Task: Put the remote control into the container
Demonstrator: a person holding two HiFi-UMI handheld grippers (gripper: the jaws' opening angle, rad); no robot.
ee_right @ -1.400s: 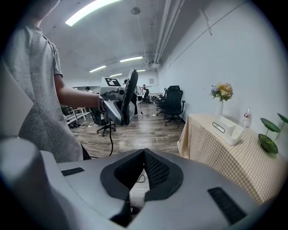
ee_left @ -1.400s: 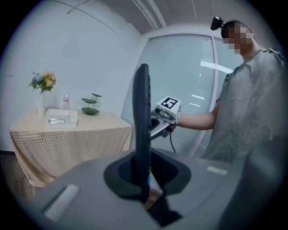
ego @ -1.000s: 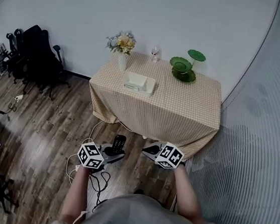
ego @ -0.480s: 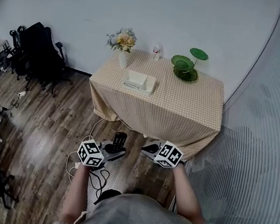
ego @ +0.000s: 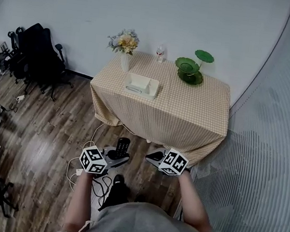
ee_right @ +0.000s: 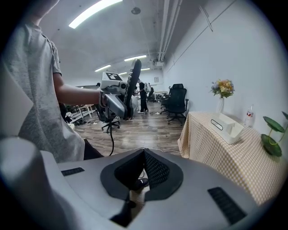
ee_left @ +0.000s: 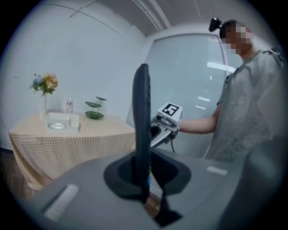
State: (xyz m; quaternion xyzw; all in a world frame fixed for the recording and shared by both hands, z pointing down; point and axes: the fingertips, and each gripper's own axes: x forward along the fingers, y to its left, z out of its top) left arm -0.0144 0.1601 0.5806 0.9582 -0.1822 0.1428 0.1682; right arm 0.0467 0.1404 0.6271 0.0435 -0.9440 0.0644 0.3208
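A black remote control (ego: 123, 147) stands upright in my left gripper (ego: 118, 158), whose jaws are shut on its lower end. In the left gripper view the remote (ee_left: 142, 126) shows edge-on, rising from the left gripper (ee_left: 144, 179). The white container (ego: 142, 84) sits on the checked tablecloth (ego: 187, 110), well ahead of both grippers, and also shows as the container (ee_left: 63, 121) and the container (ee_right: 227, 122). My right gripper (ego: 154, 155) is shut with nothing in it, and in its own view the right gripper (ee_right: 143, 173) has pads that meet.
A vase of flowers (ego: 125, 47), a small bottle (ego: 159, 53) and a green tiered stand (ego: 190, 68) line the table's far edge. Black office chairs (ego: 37, 55) stand at the left. Cables (ego: 83, 168) lie on the wood floor below the grippers. A ribbed wall (ego: 266, 154) runs along the right.
A shoe has come into view on the floor between my arms. My left gripper with the remote has drifted slightly left. The right gripper has stayed still.
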